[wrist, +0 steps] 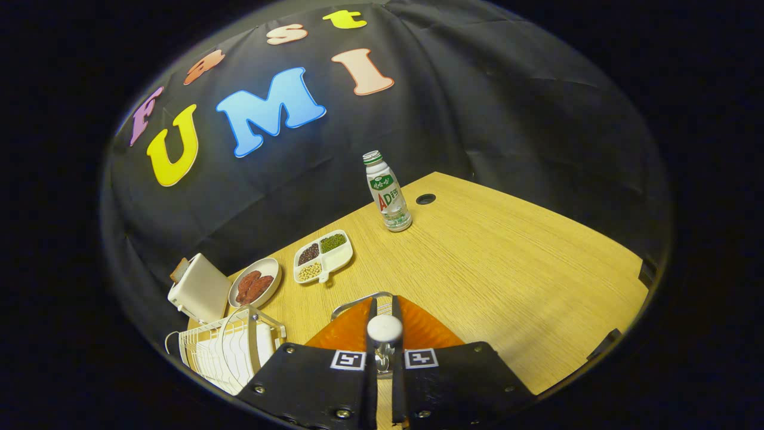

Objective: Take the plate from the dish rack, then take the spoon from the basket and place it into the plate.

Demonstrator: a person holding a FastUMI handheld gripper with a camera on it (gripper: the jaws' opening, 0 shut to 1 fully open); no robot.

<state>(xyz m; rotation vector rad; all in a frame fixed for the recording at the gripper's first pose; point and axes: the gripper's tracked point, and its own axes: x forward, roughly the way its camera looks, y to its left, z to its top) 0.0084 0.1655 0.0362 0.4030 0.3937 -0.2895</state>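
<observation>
We hold the gripper closed on what looks like the spoon handle: light, stiff, slippery; basket beneath, dish rack at nine o'clock.

A wooden tabletop fills the middle and right of the frame, with a small round hole near its far edge. Just left of that hole stands an upright plastic drink bottle with a green cap. Toward the lower left lies a white divided dish holding dark, green and pale beans in separate compartments. Just left of it sits a round saucer with reddish pieces. Further left stands a white toaster with a slice of bread poking from its top.
</observation>
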